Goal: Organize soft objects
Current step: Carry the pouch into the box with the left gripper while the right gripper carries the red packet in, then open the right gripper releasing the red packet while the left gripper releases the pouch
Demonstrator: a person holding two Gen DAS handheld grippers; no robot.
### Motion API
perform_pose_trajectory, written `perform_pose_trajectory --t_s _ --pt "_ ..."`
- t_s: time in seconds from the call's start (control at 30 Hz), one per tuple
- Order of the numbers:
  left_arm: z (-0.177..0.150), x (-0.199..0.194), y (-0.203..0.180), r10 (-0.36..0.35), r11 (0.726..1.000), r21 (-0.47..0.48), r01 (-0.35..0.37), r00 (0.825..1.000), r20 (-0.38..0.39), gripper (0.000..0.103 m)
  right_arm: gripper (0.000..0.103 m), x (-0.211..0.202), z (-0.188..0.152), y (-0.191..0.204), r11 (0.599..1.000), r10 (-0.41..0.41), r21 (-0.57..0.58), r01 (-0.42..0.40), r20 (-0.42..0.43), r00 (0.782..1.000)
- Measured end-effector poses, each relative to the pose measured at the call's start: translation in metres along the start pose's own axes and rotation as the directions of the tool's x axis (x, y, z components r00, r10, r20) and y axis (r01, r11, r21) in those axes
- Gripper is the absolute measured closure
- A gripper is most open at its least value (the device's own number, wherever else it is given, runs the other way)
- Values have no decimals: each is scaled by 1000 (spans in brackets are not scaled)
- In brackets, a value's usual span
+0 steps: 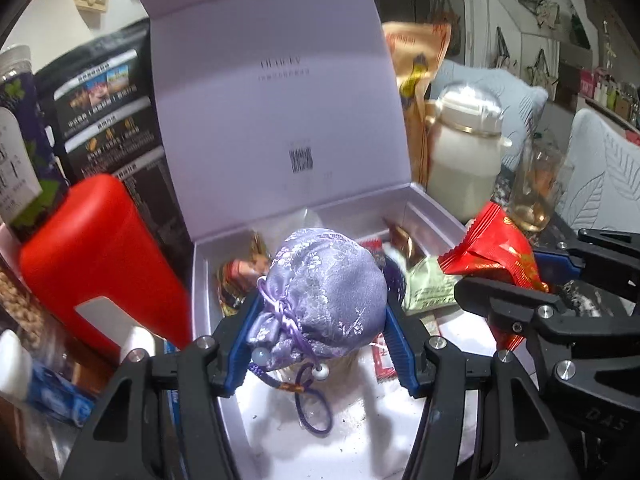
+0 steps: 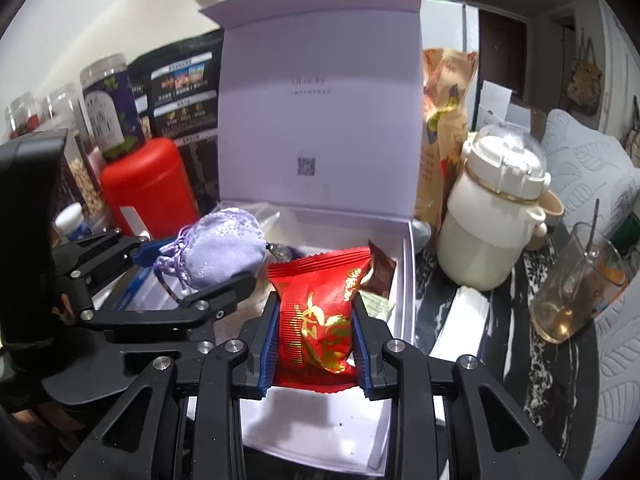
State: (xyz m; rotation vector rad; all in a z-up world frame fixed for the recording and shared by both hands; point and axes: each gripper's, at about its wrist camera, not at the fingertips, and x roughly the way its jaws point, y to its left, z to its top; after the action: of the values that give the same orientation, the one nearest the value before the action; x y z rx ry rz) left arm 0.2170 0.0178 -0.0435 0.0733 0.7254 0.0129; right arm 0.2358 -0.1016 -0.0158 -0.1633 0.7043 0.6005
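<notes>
Two grippers hang over the open white box point(image 1: 432, 204), each with something soft clamped in it.

From your left wrist camera, your left gripper point(image 1: 320, 320) has its blue pads pressed against both sides of a lilac drawstring pouch point(image 1: 328, 288), so the fingers stand about half open around it. The pouch sits above the middle of the box, its cord and beads dangling toward 6 o'clock. Small snack packets point(image 1: 240, 276) lie on the box floor behind the pouch, at 10 o'clock and 2 o'clock from it. The box lid point(image 1: 272, 92) stands upright at 12 o'clock. A red canister point(image 1: 104, 248) is just outside the box at 9 o'clock, and a cream bottle point(image 1: 468, 152) stands at 2 o'clock. At 3 o'clock you can see your right gripper point(image 1: 532, 280) holding a red packet point(image 1: 492, 248) over the right rim of the box.

From your right wrist camera, your right gripper point(image 2: 316, 320) is narrowly closed on the red packet point(image 2: 320, 304), the pads squeezing its two sides; gold print shows on its front. The packet hangs above the right half of the box point(image 2: 404, 280), with a brown packet point(image 2: 382, 272) just behind it at 1 o'clock. At 9 o'clock your left gripper point(image 2: 192, 268) carries the lilac pouch point(image 2: 220, 248) over the left half of the box. The red canister point(image 2: 148, 184) stands at 10 o'clock, the cream bottle point(image 2: 488, 224) at 2 o'clock, and a glass with a spoon point(image 2: 576, 292) at 3 o'clock on the dark marbled table point(image 2: 516, 344).
</notes>
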Motion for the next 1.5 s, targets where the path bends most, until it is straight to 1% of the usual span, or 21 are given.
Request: perform_pose_trajectory --t_s 0.13,0.23,0.33,0.4,0.47,0.57,0.8,0.83,0.93,1.03,1.1,1.17,1.23,1.33,1.43,1.5 --pt "-2 10 1 -36 999 -22 35 998 -53 46 72 14 -5 -10 999 23 39 -21 -53 998" --pt "-5 19 0 -33 999 -17 31 994 -101 46 72 22 -8 -14 999 25 47 -21 -91 996" --pt "-9 28 1 -48 998 -40 42 985 -163 46 72 29 -12 -16 999 19 49 -13 -119 993" --pt "-10 29 2 -55 998 -44 48 984 -170 46 72 34 -16 -19 998 21 63 -12 -140 990" --pt "-11 32 2 -55 998 -43 47 979 -198 46 71 39 -20 -23 996 32 86 -17 -170 985" --pt "-11 35 3 -69 996 -63 56 970 -233 46 72 40 -22 -22 997 26 78 -13 -170 985" --pt "-10 43 -3 -73 997 -56 60 957 -281 45 71 42 -22 -17 998 8 55 2 -182 983" --pt "-9 43 -3 -72 997 -56 58 957 -282 45 72 42 -22 -17 999 6 53 3 -184 983" --pt "-9 42 -3 -63 996 -74 45 965 -255 45 69 45 -18 -14 999 -4 46 13 -181 984" --pt "-10 38 -4 -39 998 -50 28 968 -248 45 60 44 -15 -14 998 -25 48 33 -167 986" --pt "-8 37 -3 -26 999 -46 16 970 -242 45 57 42 -13 -15 998 -20 49 28 -158 987" --pt "-6 37 -7 0 999 -35 -8 973 -229 45 49 40 -11 -14 998 -35 39 41 -149 988" --pt "-4 37 -13 27 999 -21 -33 975 -220 45 48 37 -9 -13 997 -61 26 66 -135 989" --pt "-2 33 -16 52 998 -8 -54 978 -204 45 48 35 -9 -14 997 -64 26 68 -133 989" --pt "-5 29 -22 101 995 29 -97 978 -181 45 48 33 -8 -14 997 -69 32 74 -132 989" --pt "-7 26 -23 110 994 38 -105 980 -168 45 48 33 -7 -13 996 -83 25 88 -134 988"
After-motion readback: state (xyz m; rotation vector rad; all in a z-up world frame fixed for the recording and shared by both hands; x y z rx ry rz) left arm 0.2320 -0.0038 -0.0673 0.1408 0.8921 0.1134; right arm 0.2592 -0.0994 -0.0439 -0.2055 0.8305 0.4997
